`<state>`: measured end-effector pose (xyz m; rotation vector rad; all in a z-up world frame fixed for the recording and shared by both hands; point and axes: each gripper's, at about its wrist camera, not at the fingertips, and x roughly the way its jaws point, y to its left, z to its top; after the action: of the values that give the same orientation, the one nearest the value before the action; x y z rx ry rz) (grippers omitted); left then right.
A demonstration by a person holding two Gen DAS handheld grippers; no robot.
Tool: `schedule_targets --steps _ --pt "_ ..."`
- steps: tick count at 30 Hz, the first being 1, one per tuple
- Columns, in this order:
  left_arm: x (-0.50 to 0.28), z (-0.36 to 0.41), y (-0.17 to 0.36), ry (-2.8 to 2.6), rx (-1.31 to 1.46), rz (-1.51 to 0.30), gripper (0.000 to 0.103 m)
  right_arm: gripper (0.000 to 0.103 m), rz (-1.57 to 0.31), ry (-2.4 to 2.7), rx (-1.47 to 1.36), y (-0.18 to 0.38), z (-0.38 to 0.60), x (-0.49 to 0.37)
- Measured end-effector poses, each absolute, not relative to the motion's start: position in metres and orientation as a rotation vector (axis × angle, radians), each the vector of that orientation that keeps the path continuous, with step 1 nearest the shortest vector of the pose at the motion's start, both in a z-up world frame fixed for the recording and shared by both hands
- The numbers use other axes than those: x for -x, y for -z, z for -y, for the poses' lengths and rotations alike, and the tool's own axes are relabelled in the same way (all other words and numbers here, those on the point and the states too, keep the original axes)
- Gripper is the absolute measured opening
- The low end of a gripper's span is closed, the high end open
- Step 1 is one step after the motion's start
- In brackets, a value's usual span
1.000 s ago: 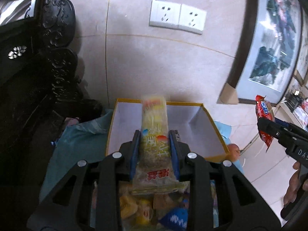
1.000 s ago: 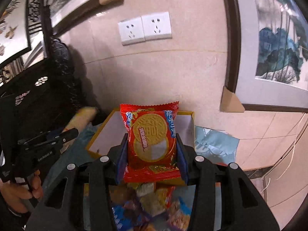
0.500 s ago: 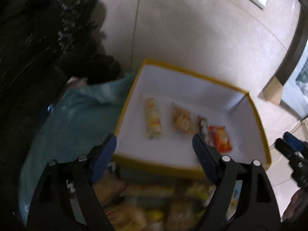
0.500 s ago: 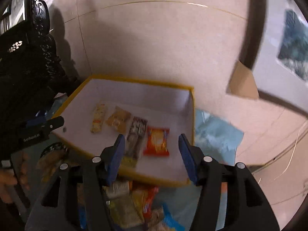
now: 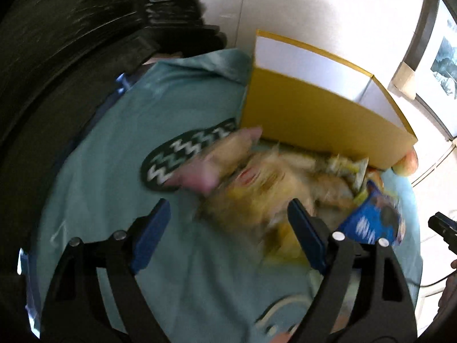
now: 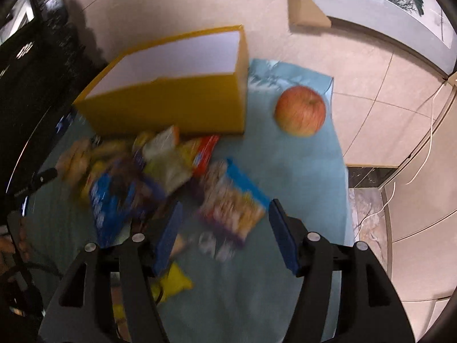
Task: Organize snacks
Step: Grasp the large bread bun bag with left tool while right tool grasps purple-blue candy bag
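Observation:
A yellow box (image 5: 322, 114) with a white inside stands at the far side of a teal cloth (image 5: 120, 177); the same yellow box (image 6: 171, 105) shows in the right wrist view. A blurred pile of snack packets (image 5: 274, 183) lies in front of it. My left gripper (image 5: 228, 228) hangs over the pile's near edge, jaws opening wide, nothing pressed between the pads. My right gripper (image 6: 222, 228) is lower over the snack packets (image 6: 142, 168), jaws opening, with a blue-edged biscuit packet (image 6: 234, 203) lying between the fingertips, not gripped.
An apple (image 6: 300, 111) sits on the teal cloth (image 6: 285, 171) right of the box. A dark zigzag-patterned oval (image 5: 185, 154) lies left of the pile. Dark carved furniture (image 5: 71, 28) stands at the left. Tiled wall and framed pictures lie behind. A blue packet (image 5: 374, 220) lies at the right.
Both grippers let go of their packets into the box, opened, and dropped down toward the snack pile in front of the box. The views now look down at the cloth.

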<state>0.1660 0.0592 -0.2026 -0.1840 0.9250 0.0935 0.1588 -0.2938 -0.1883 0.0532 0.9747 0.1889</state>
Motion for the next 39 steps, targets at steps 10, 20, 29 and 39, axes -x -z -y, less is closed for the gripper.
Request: schedule_targets --steps 10,20,29,39 --pt "-0.160 -0.040 0.211 -0.025 0.095 -0.960 0.089 0.065 -1.025 -0.145 -0.025 0.209 0.292 -0.145" --pt "-0.228 -0.019 0.234 -0.082 0.094 -1.014 0.093 0.066 -1.046 -0.145 -0.023 0.228 0.286 -0.179" --pt "-0.237 -0.035 0.254 -0.055 0.096 -1.002 0.042 0.072 -1.135 -0.127 0.081 0.277 0.264 -0.217" --pt "-0.194 -0.060 0.225 0.064 0.243 -0.906 0.031 0.021 -1.123 -0.247 -0.073 0.245 0.286 -0.181"
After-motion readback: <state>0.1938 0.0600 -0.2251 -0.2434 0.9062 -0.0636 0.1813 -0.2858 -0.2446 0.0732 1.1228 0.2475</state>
